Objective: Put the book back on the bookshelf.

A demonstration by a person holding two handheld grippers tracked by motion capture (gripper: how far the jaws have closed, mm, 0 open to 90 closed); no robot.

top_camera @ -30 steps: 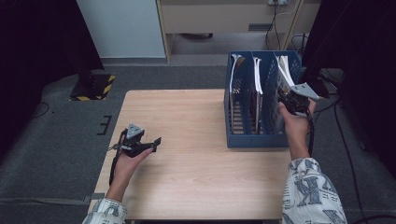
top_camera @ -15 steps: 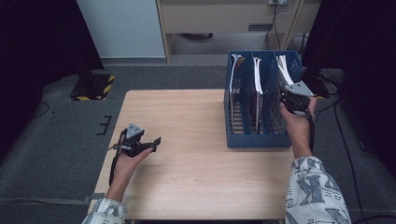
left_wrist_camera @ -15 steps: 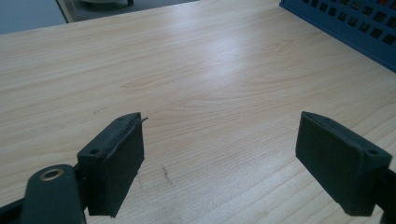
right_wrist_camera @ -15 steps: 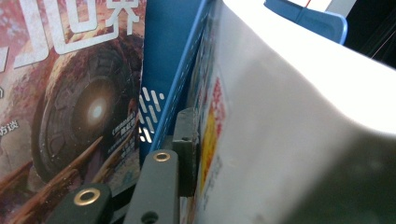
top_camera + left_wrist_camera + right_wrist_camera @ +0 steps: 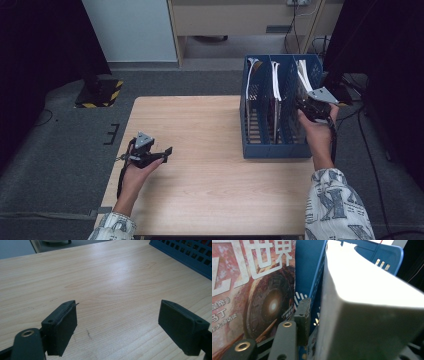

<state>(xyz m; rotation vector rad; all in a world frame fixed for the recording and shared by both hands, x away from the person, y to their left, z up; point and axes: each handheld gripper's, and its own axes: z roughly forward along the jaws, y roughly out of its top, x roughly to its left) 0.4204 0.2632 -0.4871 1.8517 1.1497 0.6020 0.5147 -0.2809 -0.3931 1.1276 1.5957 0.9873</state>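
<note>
- A blue file rack point(image 5: 274, 149) stands at the right side of the wooden table point(image 5: 210, 190), its three slots running away from the person — long axis front to back, open tops upward
- Three books stand on edge in it, one to a slot, each spine-to-fore-edge line running along its slot; the white page edges of all three show at the far end
- The right gripper point(image 5: 311, 107) is at the rightmost slot, beside the thick book point(image 5: 372, 315) there, which leans slightly and whose pale page block rises close in the right gripper view
- Its jaws have just been opening; the book sits between them, one black pad point(image 5: 302, 320) standing just off the book's left face, a thin gap showing — the other jaw is hidden behind the pages, so the hold looks released
- Left of that pad is a blue divider wall point(image 5: 308, 270), and past it the red-brown cover of the middle book point(image 5: 249, 297) with large white characters
- The left gripper point(image 5: 162, 152) rests low at the table's left, well apart from the rack, jaws spread wide over bare wood with nothing between them, pointing toward the rack
- Two grippers, two hands, one rack, three books
</note>
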